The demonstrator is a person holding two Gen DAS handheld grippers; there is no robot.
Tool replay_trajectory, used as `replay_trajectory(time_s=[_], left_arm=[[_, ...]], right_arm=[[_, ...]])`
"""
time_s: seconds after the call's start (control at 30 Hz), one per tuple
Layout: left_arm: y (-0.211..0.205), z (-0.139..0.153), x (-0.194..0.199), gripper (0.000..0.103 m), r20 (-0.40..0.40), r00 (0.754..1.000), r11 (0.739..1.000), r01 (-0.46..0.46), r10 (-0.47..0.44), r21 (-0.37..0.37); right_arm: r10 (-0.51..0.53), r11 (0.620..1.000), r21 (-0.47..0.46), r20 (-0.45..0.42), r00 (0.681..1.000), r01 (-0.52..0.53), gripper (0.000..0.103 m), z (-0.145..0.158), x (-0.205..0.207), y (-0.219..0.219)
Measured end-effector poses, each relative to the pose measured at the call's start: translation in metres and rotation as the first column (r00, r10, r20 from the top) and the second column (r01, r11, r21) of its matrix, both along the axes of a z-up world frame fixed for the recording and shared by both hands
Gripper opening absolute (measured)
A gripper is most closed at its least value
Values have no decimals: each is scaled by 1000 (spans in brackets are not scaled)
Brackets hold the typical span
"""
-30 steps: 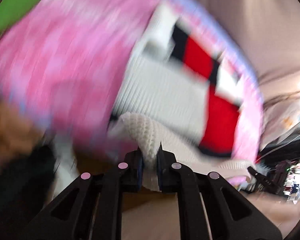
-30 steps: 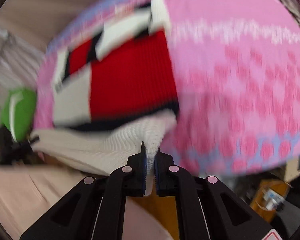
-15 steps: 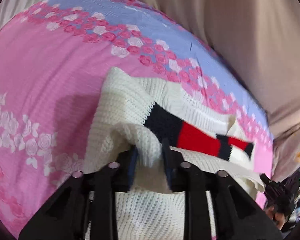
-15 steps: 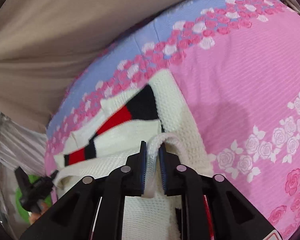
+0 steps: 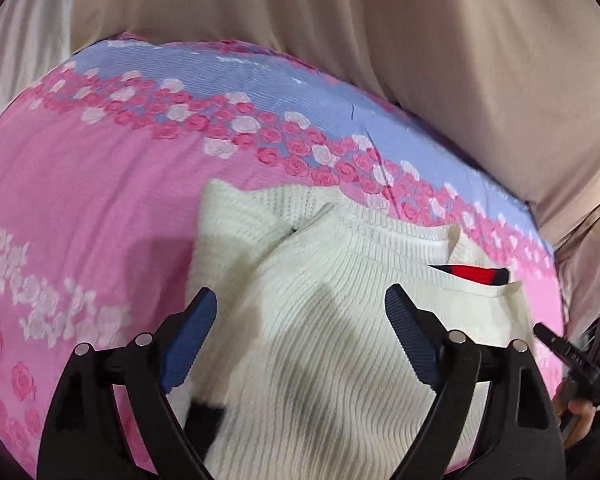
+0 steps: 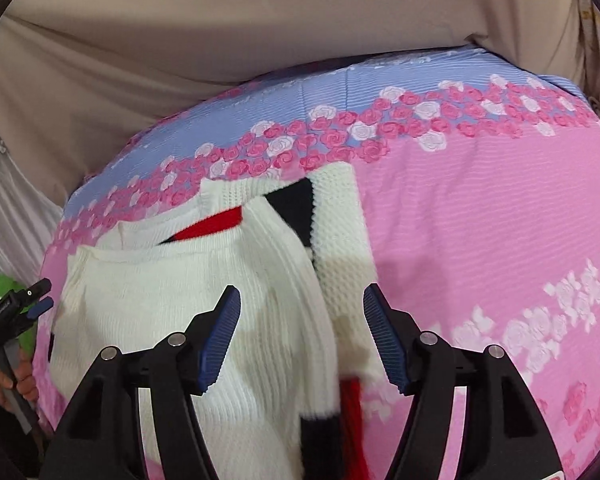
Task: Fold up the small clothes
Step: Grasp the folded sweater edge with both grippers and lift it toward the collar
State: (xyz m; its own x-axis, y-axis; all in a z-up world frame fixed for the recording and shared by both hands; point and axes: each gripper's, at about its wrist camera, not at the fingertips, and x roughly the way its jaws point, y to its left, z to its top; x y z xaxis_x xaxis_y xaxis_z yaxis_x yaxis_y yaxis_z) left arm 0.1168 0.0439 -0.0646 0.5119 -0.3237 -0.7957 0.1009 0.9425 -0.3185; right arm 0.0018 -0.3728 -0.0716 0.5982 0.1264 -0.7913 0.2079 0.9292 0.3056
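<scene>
The left claw stands wide apart, its blue-padded fingers spread to either side of the white knit sweater and gripping nothing. The right claw is likewise spread wide, holding nothing, with the sweater's folded edge running between its two pads

The sweater lies doubled over on a pink bedspread printed with roses. In the left wrist view it fills the frame from the centre down to 6 o'clock, with its ribbed upper layer on top and a sliver of red and black stripe peeking out at about 3 o'clock. In the right wrist view the ribbed layer sits from the centre toward 8 o'clock, a waffle-knit sleeve or panel runs from 12 o'clock down past the centre, and a black patch and red patch show just above the ribbed layer. More black and red knit appears at 6 o'clock between the fingers

A blue band edged with pink and white roses borders the bedspread toward 12 o'clock, and beige cloth hangs behind it. The left claw's tip is also visible in the right wrist view at 9 o'clock, just beside something green
</scene>
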Motion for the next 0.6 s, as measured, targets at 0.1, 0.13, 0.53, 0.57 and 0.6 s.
replay_trajectory(time_s=[0.1,0.13,0.53,0.57,0.6], left_arm=[[-15,-16,27,43,-66,997,999,32,-30,29],[-18,-21,34,24,-103,994,998,48,-44,29],[22,20,97,4,-68,997,999,-30,31,23],[17,10,106,4,-90,996,998,-23,28,52],[15,0,112,3,-113,993,997,-22,29,68]], right_arm=[[13,1000,-8,-11,1000,-13,58,-5,27,9],[26,1000,-9,-25,999,-26,46,-7,36,12],[-92,991,107,123,988,79,5,68,62,-42],[-88,993,89,93,992,80,5,58,73,-43],[-91,993,85,59,994,85,5,46,83,-46]])
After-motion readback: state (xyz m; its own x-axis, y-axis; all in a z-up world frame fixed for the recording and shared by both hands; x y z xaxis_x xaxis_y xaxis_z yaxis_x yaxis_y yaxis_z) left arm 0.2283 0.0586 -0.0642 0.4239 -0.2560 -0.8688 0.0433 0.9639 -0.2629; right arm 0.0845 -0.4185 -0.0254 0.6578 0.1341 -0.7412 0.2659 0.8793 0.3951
